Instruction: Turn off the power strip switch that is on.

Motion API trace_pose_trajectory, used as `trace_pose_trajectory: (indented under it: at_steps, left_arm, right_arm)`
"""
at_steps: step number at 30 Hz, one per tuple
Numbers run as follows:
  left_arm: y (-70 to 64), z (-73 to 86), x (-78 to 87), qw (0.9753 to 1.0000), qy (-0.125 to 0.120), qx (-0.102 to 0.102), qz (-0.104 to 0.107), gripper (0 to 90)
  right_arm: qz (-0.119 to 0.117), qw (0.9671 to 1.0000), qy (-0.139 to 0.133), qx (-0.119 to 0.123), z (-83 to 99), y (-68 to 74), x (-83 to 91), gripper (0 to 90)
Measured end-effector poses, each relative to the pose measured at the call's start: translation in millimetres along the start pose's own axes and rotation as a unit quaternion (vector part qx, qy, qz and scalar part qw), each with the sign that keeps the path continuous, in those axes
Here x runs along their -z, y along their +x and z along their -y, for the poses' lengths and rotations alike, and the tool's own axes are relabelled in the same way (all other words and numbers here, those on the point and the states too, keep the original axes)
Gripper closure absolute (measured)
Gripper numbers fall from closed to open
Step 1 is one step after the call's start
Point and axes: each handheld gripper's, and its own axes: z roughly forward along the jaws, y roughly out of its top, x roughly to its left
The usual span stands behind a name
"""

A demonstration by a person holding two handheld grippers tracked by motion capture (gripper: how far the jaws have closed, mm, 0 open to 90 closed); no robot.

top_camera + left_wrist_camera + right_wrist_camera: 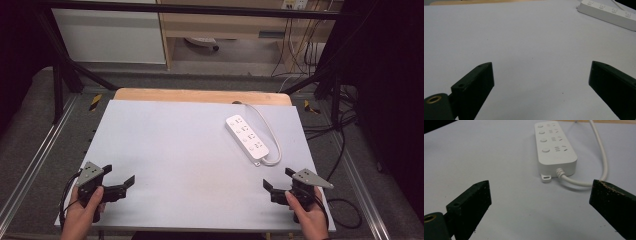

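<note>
While both grippers rest at the table's near edge, neither holds anything.
Left gripper and right gripper: jaws wide, empty. White power strip lies far right, just beyond the right gripper.

power strip far end cut off at frame edge, its cable perhaps running off the table's back

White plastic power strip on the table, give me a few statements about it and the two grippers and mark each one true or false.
1. The white plastic power strip lies nearer the right gripper than the left gripper. True.
2. The right gripper is shut on the strip's white cable. False: its jaws stand open, holding nothing.
3. The left gripper is open. True.
4. A plug sits in one socket. False: all sockets are bare.
</note>
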Motion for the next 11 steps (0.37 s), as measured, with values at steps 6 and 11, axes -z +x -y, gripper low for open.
trace_pose_trajectory:
  at_steps: [6, 11]
  left_arm:
    - [0.6, -0.2, -0.5, 1.0, -0.001, 0.0, 0.0, 6.0]
    - [-0.2, -0.4, -0.7, 1.0, 0.0, -0.005, 0.002, 6.0]
  right_arm:
    - [0.002, 0.9996, 0.026, 0.013, 2.7, 4.3, -11.3, 4.3]
    - [0.015, 0.9991, 0.039, 0.011, 3.3, 3.8, -21.6, 4.7]
